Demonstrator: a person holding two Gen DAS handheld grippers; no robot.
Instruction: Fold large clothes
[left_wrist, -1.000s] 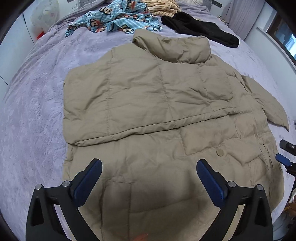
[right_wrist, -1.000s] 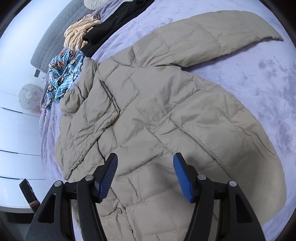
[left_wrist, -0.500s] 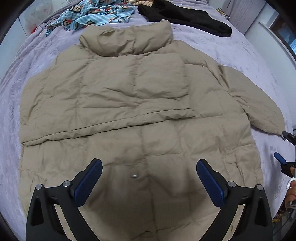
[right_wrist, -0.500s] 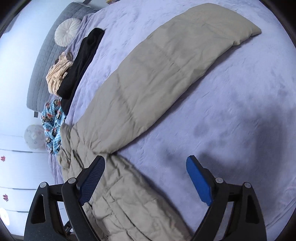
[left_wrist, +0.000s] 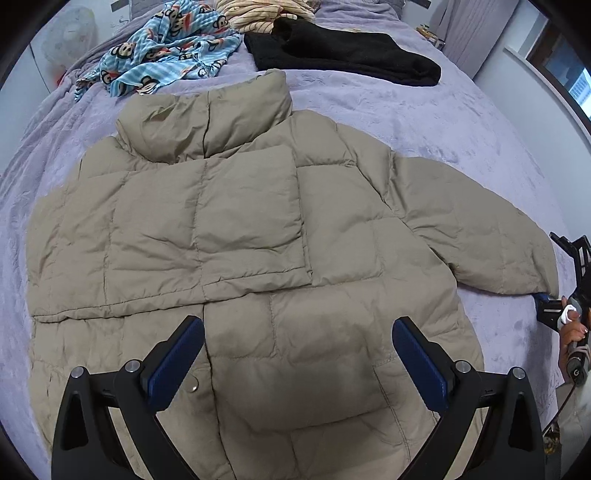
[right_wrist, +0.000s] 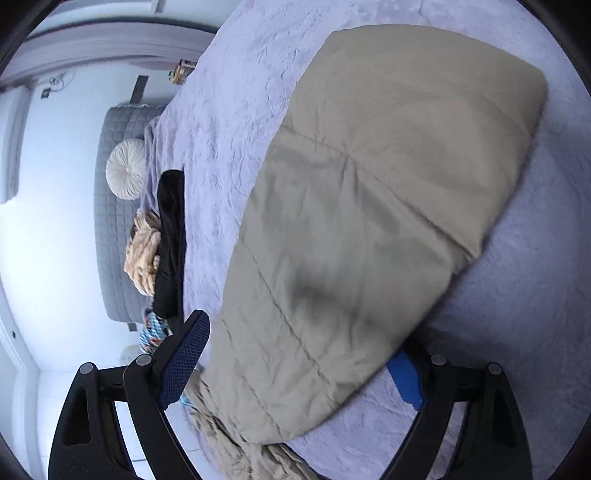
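A tan puffer jacket (left_wrist: 258, 236) lies flat on the purple bedspread (left_wrist: 424, 110), collar toward the far side. Its left sleeve is folded across the chest; its right sleeve (left_wrist: 491, 240) stretches out to the right. My left gripper (left_wrist: 297, 354) is open and empty, hovering over the jacket's lower front. My right gripper (right_wrist: 299, 354) is open, its jaws straddling the right sleeve (right_wrist: 369, 229) near the cuff, one pad under the fabric's edge. It also shows at the right edge of the left wrist view (left_wrist: 554, 306).
At the far end of the bed lie a blue monkey-print garment (left_wrist: 166, 55), a striped cream garment (left_wrist: 258, 13) and a black garment (left_wrist: 343, 55). A round white cushion (right_wrist: 125, 170) rests against the grey headboard (right_wrist: 110, 221). The bed's right edge is close to the sleeve cuff.
My left gripper has shifted rightward over the jacket's front. My right gripper has swung from the jacket body out to the right sleeve and now sits around it.
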